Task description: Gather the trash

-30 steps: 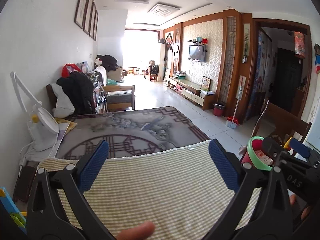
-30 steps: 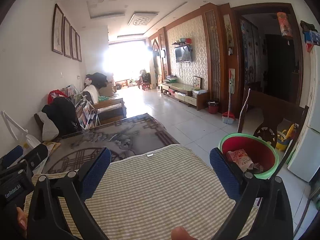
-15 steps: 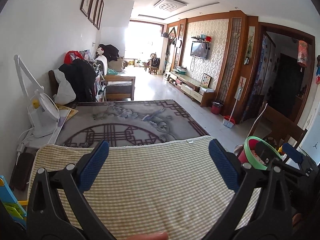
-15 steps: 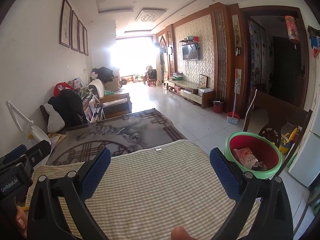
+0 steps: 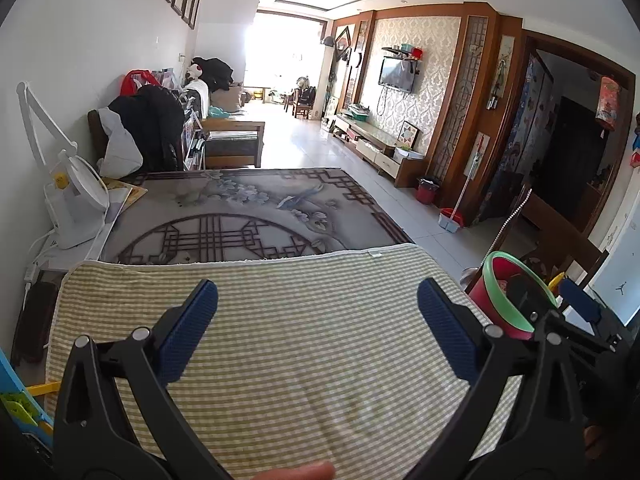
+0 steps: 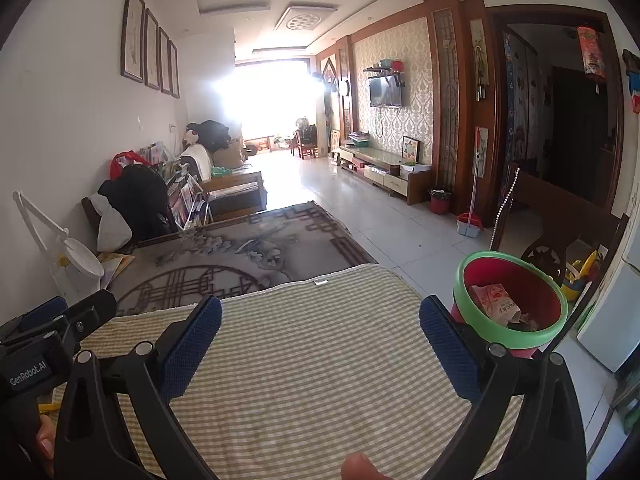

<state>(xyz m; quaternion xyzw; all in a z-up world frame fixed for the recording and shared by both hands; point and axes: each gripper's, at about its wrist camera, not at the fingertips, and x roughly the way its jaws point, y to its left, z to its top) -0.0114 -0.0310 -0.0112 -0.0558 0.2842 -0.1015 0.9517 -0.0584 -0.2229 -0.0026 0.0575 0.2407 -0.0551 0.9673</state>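
A red bin with a green rim [image 6: 510,300] stands off the table's right edge; a crumpled snack wrapper [image 6: 496,307] and other scraps lie inside. The left wrist view shows the same bin [image 5: 506,296] partly behind my right gripper's arm. My left gripper [image 5: 318,330] hovers open over the green checked cloth [image 5: 300,340] with nothing between its blue pads. My right gripper [image 6: 320,346] is open too, empty, above the cloth [image 6: 312,360] and just left of the bin. No loose trash shows on the cloth.
A patterned grey mat [image 5: 240,216] covers the far half of the table. A white desk lamp [image 5: 68,196] stands at its left edge, a wooden chair [image 6: 560,236] beyond the bin. Tiled floor [image 6: 360,208] stretches ahead. A fingertip [image 6: 360,466] shows at the bottom.
Both grippers have tilted downward a little, so more of the table and cloth shows. Both stay open and empty. The bin's contents have not moved.
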